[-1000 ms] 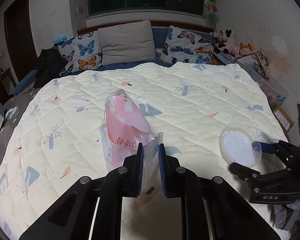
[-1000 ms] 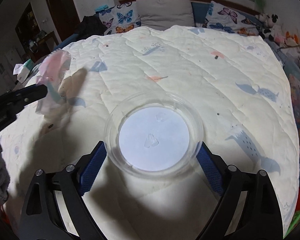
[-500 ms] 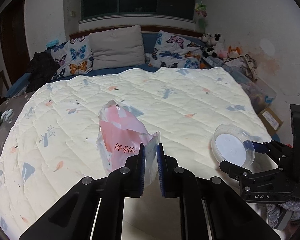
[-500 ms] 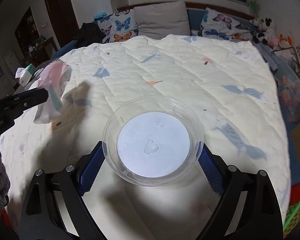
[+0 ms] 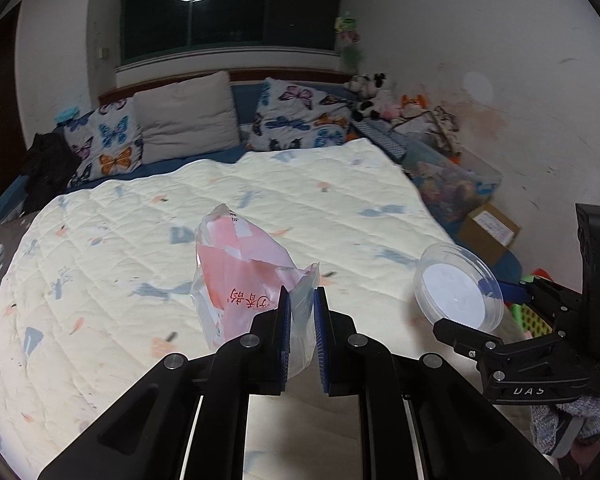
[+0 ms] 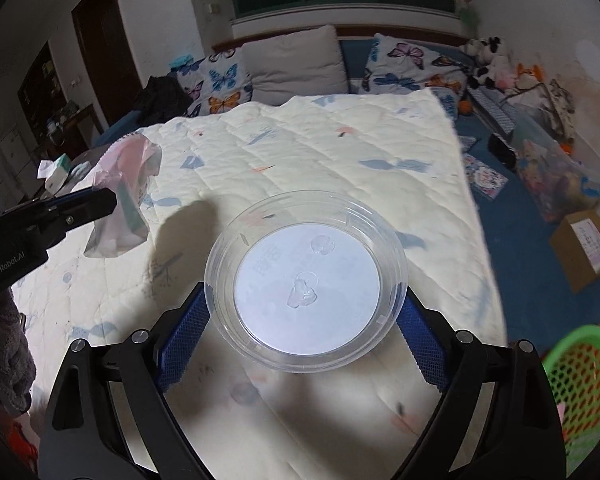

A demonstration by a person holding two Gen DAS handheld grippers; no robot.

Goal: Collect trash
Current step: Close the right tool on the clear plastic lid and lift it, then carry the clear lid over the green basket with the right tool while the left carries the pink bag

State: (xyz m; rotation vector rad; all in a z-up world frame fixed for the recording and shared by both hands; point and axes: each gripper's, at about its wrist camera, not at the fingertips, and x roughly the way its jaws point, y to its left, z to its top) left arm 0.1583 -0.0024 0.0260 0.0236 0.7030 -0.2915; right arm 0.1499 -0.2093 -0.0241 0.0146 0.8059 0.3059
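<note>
My left gripper (image 5: pixel 300 334) is shut on a pink and clear plastic bag (image 5: pixel 244 276) and holds it above the quilted bed (image 5: pixel 140 240). The bag also shows at the left of the right wrist view (image 6: pixel 126 200). My right gripper (image 6: pixel 306 320) is shut on a clear round plastic lid (image 6: pixel 306 290) with a white centre, held by its rim above the bed's near edge. The lid and right gripper appear at the right of the left wrist view (image 5: pixel 458 286).
A green mesh basket (image 6: pixel 576 376) stands on the floor at the lower right. A cardboard box (image 6: pixel 584 244) and a clear bin of toys (image 6: pixel 556 176) lie along the right wall. Pillows (image 5: pixel 188 116) line the headboard.
Both grippers have pulled back and to the right from the bed with their loads. The green basket and the floor at the right have come into view.
</note>
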